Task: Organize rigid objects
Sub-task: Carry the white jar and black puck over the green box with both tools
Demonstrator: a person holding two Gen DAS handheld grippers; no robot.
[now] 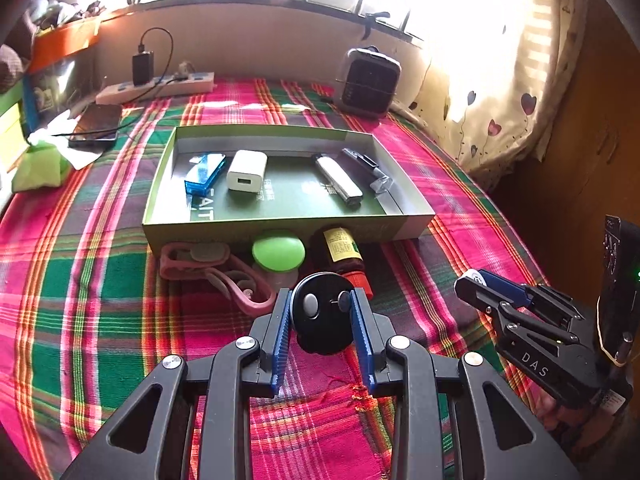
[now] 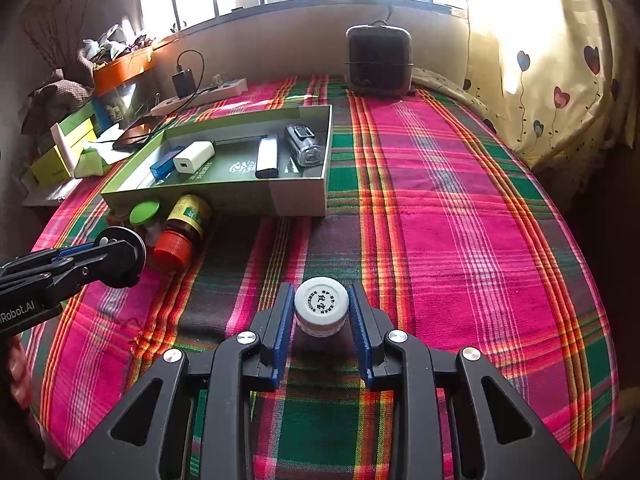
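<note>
My left gripper [image 1: 320, 297] is shut on a black round disc [image 1: 320, 320] with a grey button, held just above the plaid cloth. The same disc [image 2: 128, 258] shows at the left of the right wrist view. My right gripper [image 2: 319, 289] is shut on a small white capped bottle [image 2: 321, 304]. A shallow green box [image 1: 280, 226] lies ahead. It holds a blue USB reader [image 1: 204, 174], a white charger [image 1: 247, 170], a white lighter [image 1: 338, 179] and a clear-cased black gadget [image 1: 366, 168].
Against the box's front wall lie a pink strap-like item [image 1: 208, 268], a green-lidded jar [image 1: 278, 255] and a brown bottle with an orange cap [image 1: 342, 252]. A phone [image 1: 96, 124], a power strip [image 1: 156, 87] and a small black heater [image 1: 370, 80] sit farther back.
</note>
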